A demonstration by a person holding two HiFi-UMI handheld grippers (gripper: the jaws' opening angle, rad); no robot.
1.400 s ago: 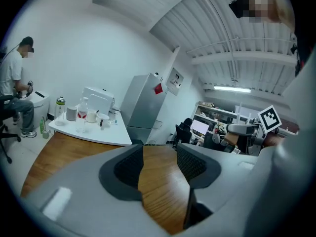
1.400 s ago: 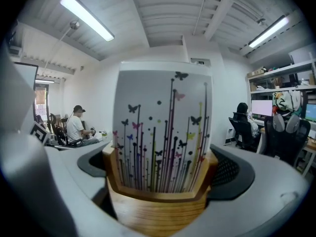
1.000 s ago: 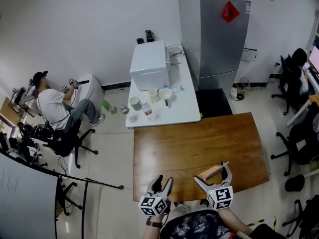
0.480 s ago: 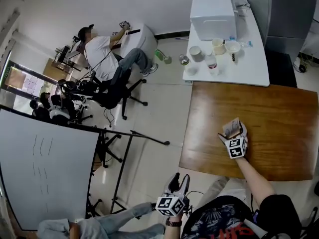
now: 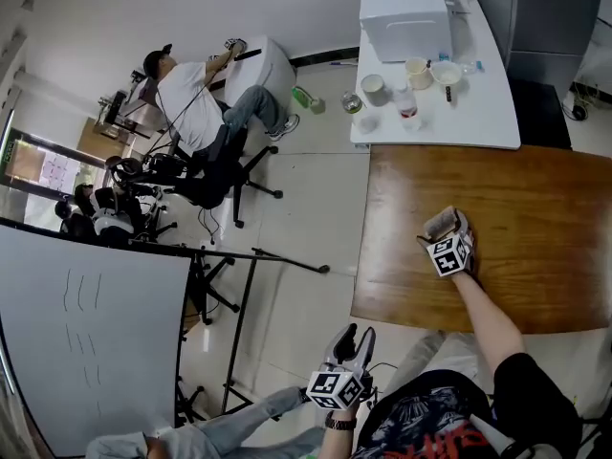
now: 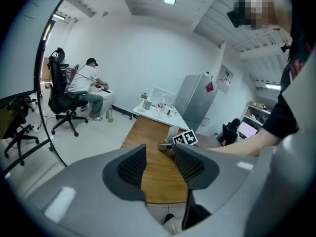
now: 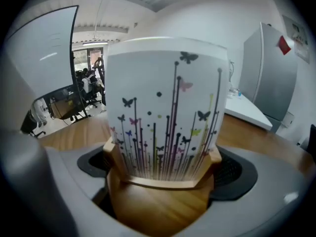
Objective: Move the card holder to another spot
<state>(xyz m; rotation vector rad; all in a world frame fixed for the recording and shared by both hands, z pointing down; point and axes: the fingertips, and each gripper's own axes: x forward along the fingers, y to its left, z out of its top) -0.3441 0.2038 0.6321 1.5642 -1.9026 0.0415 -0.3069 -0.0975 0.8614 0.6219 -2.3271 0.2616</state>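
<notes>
The card holder (image 7: 165,127) is a wooden base carrying a white card printed with butterflies and thin stems. It fills the right gripper view, and my right gripper (image 7: 163,169) is shut on its wooden base. In the head view the right gripper (image 5: 443,229) holds the card holder (image 5: 437,222) over the left part of the brown wooden table (image 5: 535,208). I cannot tell whether the holder touches the tabletop. My left gripper (image 5: 354,342) hangs off the table near the person's body. It is open with nothing between its dark pads (image 6: 131,167).
A white table (image 5: 459,122) beyond the wooden one carries cups (image 5: 375,89) and a white box (image 5: 402,12). A person (image 5: 191,94) sits on a chair at the far left. A whiteboard (image 5: 86,342) and a black stand (image 5: 249,256) are on the left floor.
The head view has swung left. My right gripper has carried the card holder from the table's near edge farther in over the wood. The left gripper has dropped back off the table.
</notes>
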